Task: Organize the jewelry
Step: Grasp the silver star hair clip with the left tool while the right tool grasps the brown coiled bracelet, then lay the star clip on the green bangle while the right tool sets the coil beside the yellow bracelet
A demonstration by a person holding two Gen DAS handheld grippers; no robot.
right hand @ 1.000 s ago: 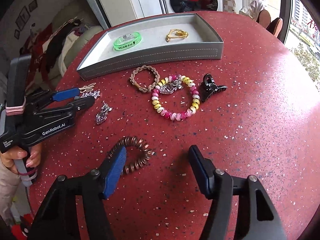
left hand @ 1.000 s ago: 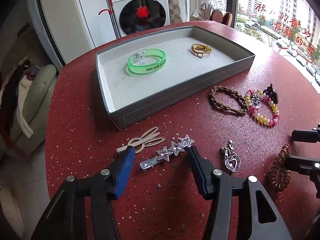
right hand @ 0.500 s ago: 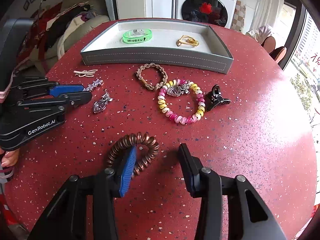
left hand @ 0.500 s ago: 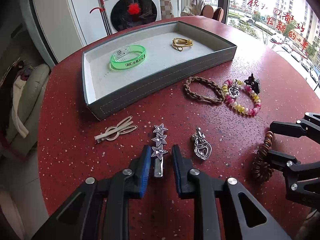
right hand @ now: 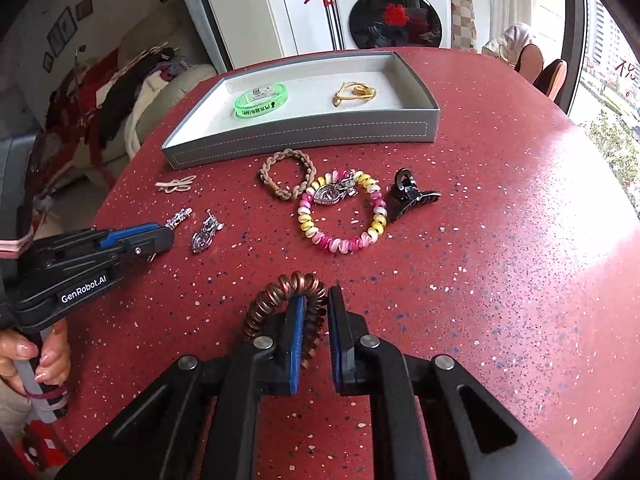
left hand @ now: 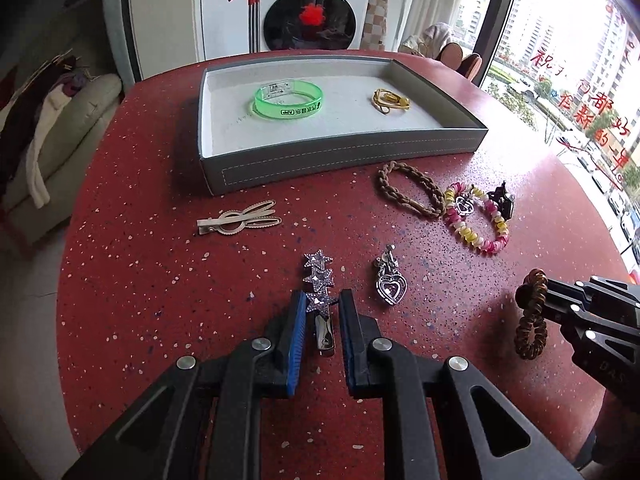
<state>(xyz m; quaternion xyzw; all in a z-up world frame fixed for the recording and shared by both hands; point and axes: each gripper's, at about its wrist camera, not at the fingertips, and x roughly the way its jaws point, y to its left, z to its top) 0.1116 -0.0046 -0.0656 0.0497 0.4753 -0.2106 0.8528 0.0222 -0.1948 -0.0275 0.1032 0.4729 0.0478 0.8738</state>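
With your left gripper (left hand: pixel 322 306) clamping the star clip (left hand: pixel 319 284) and right gripper (right hand: pixel 316 312) pinching the coil tie (right hand: pixel 280 292) — lift both toward the tray (left hand: pixel 340 156).

Left gripper (left hand: pixel 320 308) has gone from wide open to pinched in around the star hair clip (left hand: pixel 319 280), which has swung from lying slantwise to pointing straight away. On the right, the right gripper (right hand: pixel 314 312) has narrowed too, its fingers now squeezing one side of the copper coil hair tie (right hand: pixel 288 292), which has lifted and stretched into an upright loop
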